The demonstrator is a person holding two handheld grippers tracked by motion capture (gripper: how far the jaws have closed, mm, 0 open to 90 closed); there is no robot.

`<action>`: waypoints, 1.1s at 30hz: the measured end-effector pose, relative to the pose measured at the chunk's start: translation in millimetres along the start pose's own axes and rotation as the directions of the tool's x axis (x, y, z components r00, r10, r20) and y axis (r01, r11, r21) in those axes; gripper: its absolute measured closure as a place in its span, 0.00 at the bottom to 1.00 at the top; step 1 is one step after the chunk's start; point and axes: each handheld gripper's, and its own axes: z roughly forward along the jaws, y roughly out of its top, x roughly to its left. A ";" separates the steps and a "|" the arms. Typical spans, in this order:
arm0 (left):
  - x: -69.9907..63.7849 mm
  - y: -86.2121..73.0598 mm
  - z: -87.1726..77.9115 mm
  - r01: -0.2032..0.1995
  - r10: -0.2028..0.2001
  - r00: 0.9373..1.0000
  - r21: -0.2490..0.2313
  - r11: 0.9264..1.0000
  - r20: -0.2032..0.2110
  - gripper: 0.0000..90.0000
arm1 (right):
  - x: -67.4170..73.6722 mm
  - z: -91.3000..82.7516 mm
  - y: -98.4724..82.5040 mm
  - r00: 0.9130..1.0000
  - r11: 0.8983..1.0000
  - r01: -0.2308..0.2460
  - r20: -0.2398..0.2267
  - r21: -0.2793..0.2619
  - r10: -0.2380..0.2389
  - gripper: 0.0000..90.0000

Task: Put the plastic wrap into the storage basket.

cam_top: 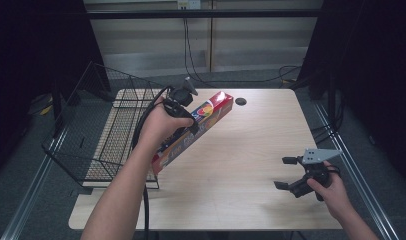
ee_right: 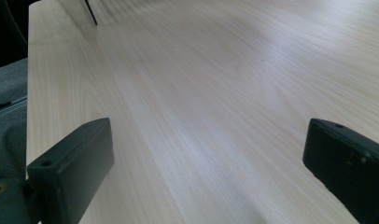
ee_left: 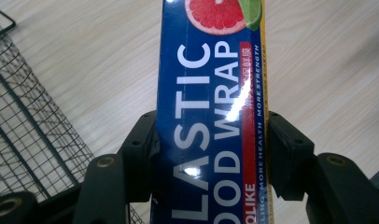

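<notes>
High view first: saw a pale wood-grain table (cam_top: 251,165), with a black wire mesh basket (cam_top: 98,150) set on its left edge and hanging partly beyond it. Found a long blue and red cardboard box of plastic food wrap (cam_top: 211,112) over the left half of the table, just beside the basket's right wall. Lay tilted, one end aimed at the far edge and the other low by the basket's near right corner. Could not tell whether that low end touched the surface.

Found the left gripper (cam_top: 186,127) clamped across the box's narrow width. Confirmed this in the left gripper view: black pads (ee_left: 143,149) pressed flat on both long sides of the box (ee_left: 211,93), with bare wood under it. Saw the right gripper (cam_top: 285,172) near the table's right edge, jaws spread wide, nothing between them. Met plain tabletop (ee_right: 201,70) between the same jaws in the right gripper view.

Judged the box light and fairly stiff, yet hollow enough to dent under a hard squeeze. Noted a glossy printed skin, so likely slippery against the pads. Reckoned the length would make it swing if taken near an end. Thought the best hold was across the narrow sides near the middle, firm but not crushing.
</notes>
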 end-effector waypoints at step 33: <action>45.0 -19.6 -63.1 0.141 -0.143 0.986 -0.021 0.990 -0.087 0.49 | 1.9 0.8 0.8 1.000 1.000 0.007 0.002 0.007 -0.007 0.02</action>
